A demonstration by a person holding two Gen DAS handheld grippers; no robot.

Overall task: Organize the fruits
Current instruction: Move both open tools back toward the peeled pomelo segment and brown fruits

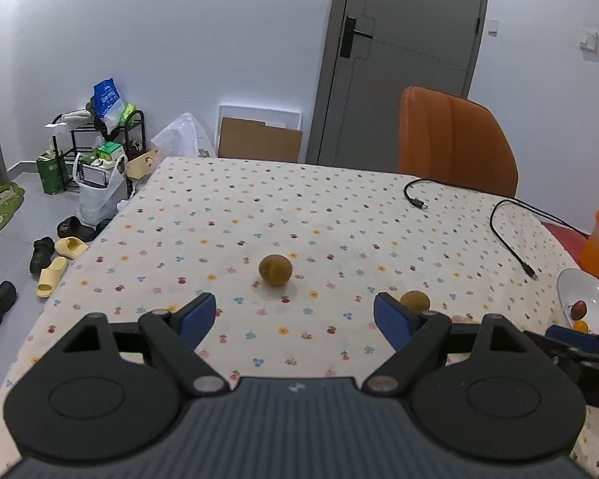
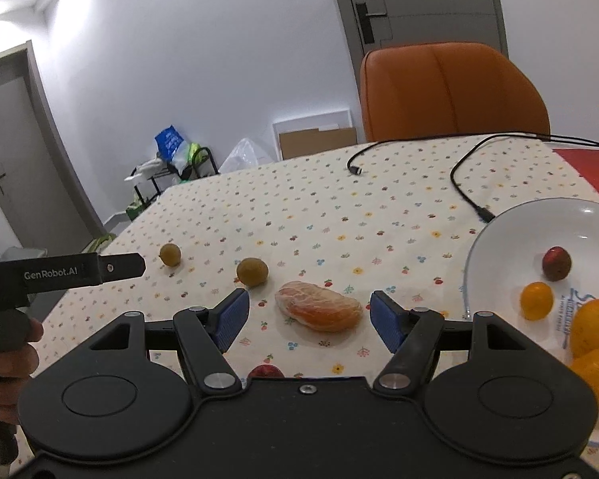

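Left gripper (image 1: 294, 316) spread wide over the flower-print tablecloth (image 1: 219, 215), nothing between the blue pads (image 1: 197, 313). Ahead of it, a kiwi (image 1: 275, 270) lying alone on the cloth; a second, smaller brown fruit (image 1: 415, 300) just behind the right-hand pad, partly hidden. From the right wrist camera, same two brown fruits at left: small one (image 2: 170, 254) near the tip of the other tool, kiwi (image 2: 252, 272) just beyond the left pad. Right gripper (image 2: 308, 316) likewise fully parted, holding nothing; a peeled citrus segment (image 2: 318, 306) flat on the cloth between the two pads, touching neither. Sliver of a red fruit (image 2: 266, 371) showing at the gripper body's front edge, mostly hidden. Further right, white bowl (image 2: 495, 239) on the table, containing a dark red plum-like fruit (image 2: 556, 263), a small orange (image 2: 536, 300) and two larger oranges (image 2: 595, 329) at its near side. Two black cables (image 2: 463, 187) trailing across the far cloth. Orange chair (image 2: 451, 92) behind the table; grey door (image 2: 415, 0) beyond it. A hand (image 2: 4, 363) gripping the left tool's handle at far left.
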